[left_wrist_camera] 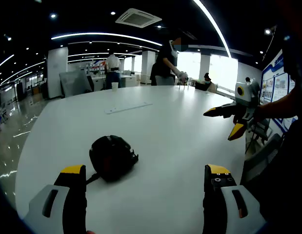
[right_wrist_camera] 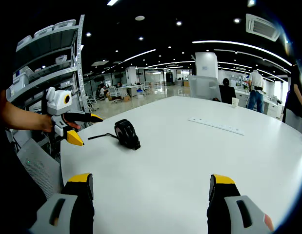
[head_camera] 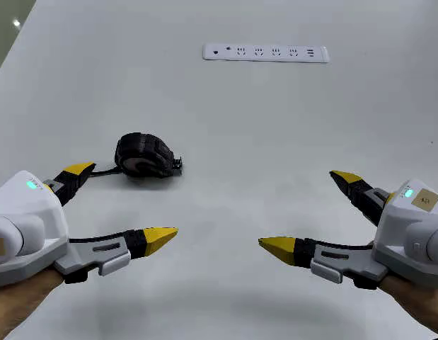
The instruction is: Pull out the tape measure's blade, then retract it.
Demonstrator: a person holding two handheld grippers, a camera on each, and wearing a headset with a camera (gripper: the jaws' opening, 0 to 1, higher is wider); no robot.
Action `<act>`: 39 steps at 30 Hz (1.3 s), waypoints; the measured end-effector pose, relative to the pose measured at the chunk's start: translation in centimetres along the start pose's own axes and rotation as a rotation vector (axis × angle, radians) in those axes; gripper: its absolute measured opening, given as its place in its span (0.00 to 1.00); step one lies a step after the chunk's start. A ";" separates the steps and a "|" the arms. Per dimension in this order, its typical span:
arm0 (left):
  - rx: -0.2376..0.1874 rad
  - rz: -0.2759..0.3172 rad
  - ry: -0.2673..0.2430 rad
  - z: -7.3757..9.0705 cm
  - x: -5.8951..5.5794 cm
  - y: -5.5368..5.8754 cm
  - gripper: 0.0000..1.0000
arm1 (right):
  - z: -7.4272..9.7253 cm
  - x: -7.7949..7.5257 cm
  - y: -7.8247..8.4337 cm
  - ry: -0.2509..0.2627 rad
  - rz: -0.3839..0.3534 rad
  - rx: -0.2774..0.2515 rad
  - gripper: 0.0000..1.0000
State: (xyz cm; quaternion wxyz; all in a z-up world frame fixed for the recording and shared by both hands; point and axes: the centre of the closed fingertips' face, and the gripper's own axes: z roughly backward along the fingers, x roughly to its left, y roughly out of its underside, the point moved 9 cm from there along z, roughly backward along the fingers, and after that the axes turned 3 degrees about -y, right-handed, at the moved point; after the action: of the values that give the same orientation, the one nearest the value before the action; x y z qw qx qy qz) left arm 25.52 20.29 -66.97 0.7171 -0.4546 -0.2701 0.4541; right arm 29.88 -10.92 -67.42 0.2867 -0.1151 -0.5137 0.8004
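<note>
A black tape measure [head_camera: 143,155] lies on the white table [head_camera: 226,113], its blade drawn in and a thin black strap trailing off its left side. My left gripper [head_camera: 121,202] is open at the lower left, with the tape measure [left_wrist_camera: 112,157] just ahead of its upper yellow tip. My right gripper [head_camera: 310,210] is open at the lower right, well away from the tape measure [right_wrist_camera: 127,133]. Neither gripper holds anything. The right gripper [left_wrist_camera: 230,119] also appears in the left gripper view, and the left gripper [right_wrist_camera: 80,127] in the right gripper view.
A white power strip [head_camera: 265,52] lies flat at the far side of the table. Beyond the table is an open office where people stand [left_wrist_camera: 166,63], and metal shelving [right_wrist_camera: 48,63] rises on one side.
</note>
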 end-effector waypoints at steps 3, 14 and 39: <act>-0.001 0.001 0.000 0.1 -0.1 0.0 0.99 | 0.1 0.0 0.0 0.001 0.000 0.003 0.99; 0.000 -0.004 -0.001 0.1 -0.1 0.0 0.99 | 0.1 0.0 -0.1 0.005 0.008 -0.005 0.99; 0.008 -0.032 0.020 -1.0 0.5 -0.6 0.99 | -0.2 -1.1 -0.2 0.002 0.037 0.022 0.99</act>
State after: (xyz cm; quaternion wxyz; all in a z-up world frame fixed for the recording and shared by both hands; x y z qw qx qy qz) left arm 26.75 20.23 -66.87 0.7289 -0.4517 -0.2684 0.4390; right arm 30.93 -11.28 -67.44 0.2736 -0.1220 -0.5022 0.8112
